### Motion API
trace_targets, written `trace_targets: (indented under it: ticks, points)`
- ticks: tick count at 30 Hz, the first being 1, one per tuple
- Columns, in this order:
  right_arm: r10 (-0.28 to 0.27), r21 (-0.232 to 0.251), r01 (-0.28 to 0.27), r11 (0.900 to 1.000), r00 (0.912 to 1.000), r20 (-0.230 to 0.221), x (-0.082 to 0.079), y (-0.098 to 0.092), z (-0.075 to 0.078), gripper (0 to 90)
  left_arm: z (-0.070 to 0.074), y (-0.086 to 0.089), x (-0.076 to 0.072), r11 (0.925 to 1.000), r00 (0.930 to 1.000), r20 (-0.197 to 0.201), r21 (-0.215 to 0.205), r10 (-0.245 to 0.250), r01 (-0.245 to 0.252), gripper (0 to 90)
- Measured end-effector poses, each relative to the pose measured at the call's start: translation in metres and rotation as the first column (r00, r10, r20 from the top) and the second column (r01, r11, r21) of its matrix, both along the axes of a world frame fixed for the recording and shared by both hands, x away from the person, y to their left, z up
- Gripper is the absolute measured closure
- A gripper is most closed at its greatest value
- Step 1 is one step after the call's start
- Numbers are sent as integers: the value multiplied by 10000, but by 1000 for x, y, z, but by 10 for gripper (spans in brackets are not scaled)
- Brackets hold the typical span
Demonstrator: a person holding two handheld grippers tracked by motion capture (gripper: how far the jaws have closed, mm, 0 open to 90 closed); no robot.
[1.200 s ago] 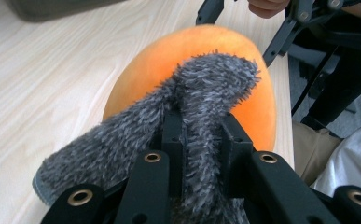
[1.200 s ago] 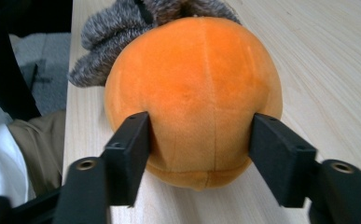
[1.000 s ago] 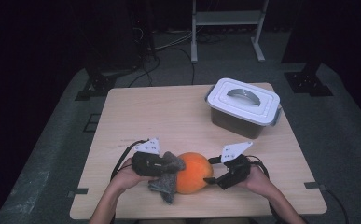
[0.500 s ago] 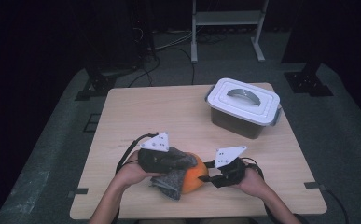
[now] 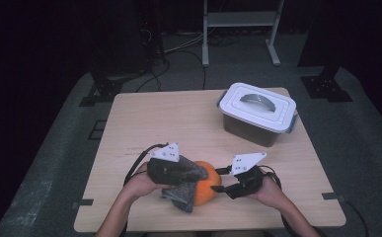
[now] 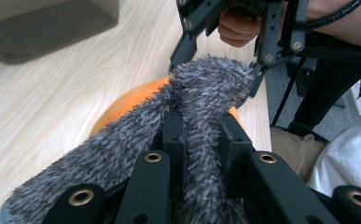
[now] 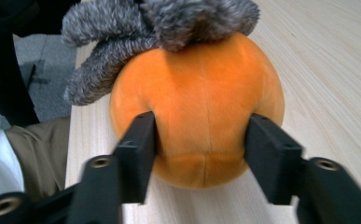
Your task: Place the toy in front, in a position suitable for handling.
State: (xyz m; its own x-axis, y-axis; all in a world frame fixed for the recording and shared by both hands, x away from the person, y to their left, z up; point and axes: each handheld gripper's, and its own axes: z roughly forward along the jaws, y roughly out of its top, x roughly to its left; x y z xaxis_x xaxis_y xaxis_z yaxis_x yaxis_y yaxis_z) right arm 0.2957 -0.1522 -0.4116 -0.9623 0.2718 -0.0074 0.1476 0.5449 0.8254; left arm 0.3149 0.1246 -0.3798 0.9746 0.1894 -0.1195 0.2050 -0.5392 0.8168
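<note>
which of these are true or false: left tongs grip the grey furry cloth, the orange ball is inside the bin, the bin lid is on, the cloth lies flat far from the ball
1. The left tongs grip the grey furry cloth. True.
2. The orange plush ball is inside the bin. False: it sits on the table, between the right tongs' jaws.
3. The lid is on the bin. True.
4. The cloth lies flat, far from the ball. False: it is lifted and drapes over the ball's top.
5. The bin stands at the table's near left corner. False: it stands at the far right.
</note>
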Motion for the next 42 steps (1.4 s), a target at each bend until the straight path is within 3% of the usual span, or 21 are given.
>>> trace_targets:
  ticks: [4, 7, 9, 10, 13, 17, 21, 28, 31, 33, 38, 40, 42]
  points:
    - [-108, -14, 108, 9999, 9991, -414, 4, 2, -2, 285, -3, 7, 0, 9996, 9999, -150, -265, 83, -87, 761]
    - [-53, -89, 48, 9999, 9982, -600, 6, 8, -6, 264, -3, 6, -1, 9998, 9999, -111, -188, 101, -103, 760]
    - [-89, -93, 84, 9999, 9987, -501, 6, 10, -5, 375, 0, 5, -1, 9998, 9999, -42, -122, 143, -143, 760]
    - [-41, -145, 38, 9999, 9997, -245, 5, 11, -3, 436, 2, 4, -1, 9998, 9999, -38, -169, 122, -122, 760]
    - [43, -271, -37, 9996, 9998, 213, 0, 13, -1, 523, 9, 0, -5, 9984, 9994, -106, -460, -320, 315, 760]
    - [243, -359, -229, 9991, 9989, 409, -3, 16, 0, 543, 15, -10, -9, 9986, 9984, 226, -133, -516, 519, 760]
    - [229, -354, -217, 9991, 9991, 349, -2, 12, -3, 559, 12, -8, -6, 9996, 9989, 429, 211, -191, 182, 760]
    - [123, -389, -122, 9992, 9999, 26, 3, -1, -12, 566, -5, 15, -2, 9980, 9986, 138, 359, 507, -511, 757]
    - [-39, -365, 31, 9993, 9998, -209, 6, -5, -15, 538, -17, 24, 1, 9966, 9968, -208, 293, 774, -768, 755]
    - [-134, -232, 124, 9997, 9990, -427, 7, -6, -15, 467, -20, 27, 2, 9965, 9959, -355, 83, 833, -831, 756]
    - [-75, 162, 90, 9998, 9961, -877, 10, -4, -12, 300, -20, 27, 1, 9978, 9966, -496, 125, 658, -653, 755]
    - [-65, 202, 85, 9998, 9952, -972, 11, -1, -13, 297, -19, 25, 0, 9980, 9972, -442, 194, 604, -596, 755]
    - [-17, 129, 28, 9999, 9964, -850, 9, 0, -13, 372, -16, 23, 0, 9982, 9979, -319, 241, 564, -556, 755]
